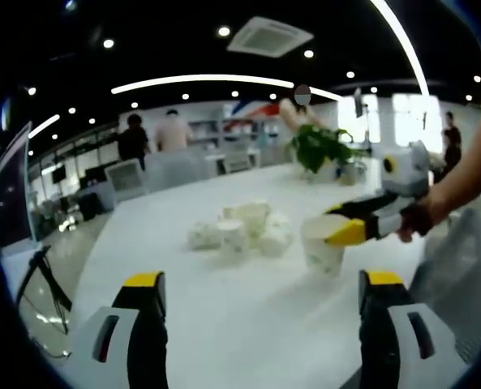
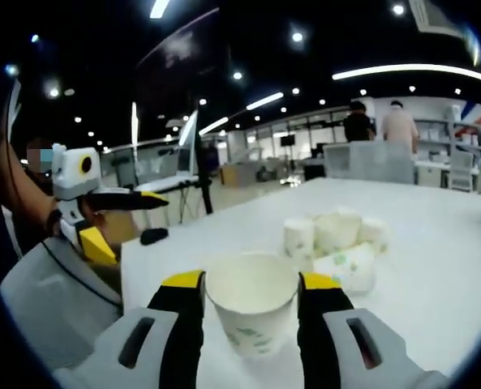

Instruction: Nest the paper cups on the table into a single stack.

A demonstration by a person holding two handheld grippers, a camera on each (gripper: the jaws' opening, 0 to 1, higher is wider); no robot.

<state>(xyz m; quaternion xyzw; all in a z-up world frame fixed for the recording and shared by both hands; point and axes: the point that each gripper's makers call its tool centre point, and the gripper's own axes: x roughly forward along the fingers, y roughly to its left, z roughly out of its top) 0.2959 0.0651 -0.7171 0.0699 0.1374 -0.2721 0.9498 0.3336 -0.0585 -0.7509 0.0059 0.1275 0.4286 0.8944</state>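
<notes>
Several white paper cups (image 1: 244, 231) sit bunched in the middle of the white table (image 1: 224, 324). In the right gripper view the same bunch (image 2: 337, 235) has some cups upright and one with a green print (image 2: 350, 266) lying on its side. My right gripper (image 2: 252, 282) is shut on an upright paper cup (image 2: 252, 312) just in front of the bunch. In the left gripper view that gripper (image 1: 355, 223) comes in from the right with the held cup (image 1: 321, 247). My left gripper (image 1: 262, 282) is open with nothing between its fingers, short of the cups. It appears again (image 2: 118, 220) at the table's edge.
A potted plant (image 1: 321, 146) stands at the table's far end. The table's left edge drops to the floor, where a black tripod (image 1: 41, 279) stands. A small black object (image 2: 153, 236) lies near the table corner. People and desks are far behind.
</notes>
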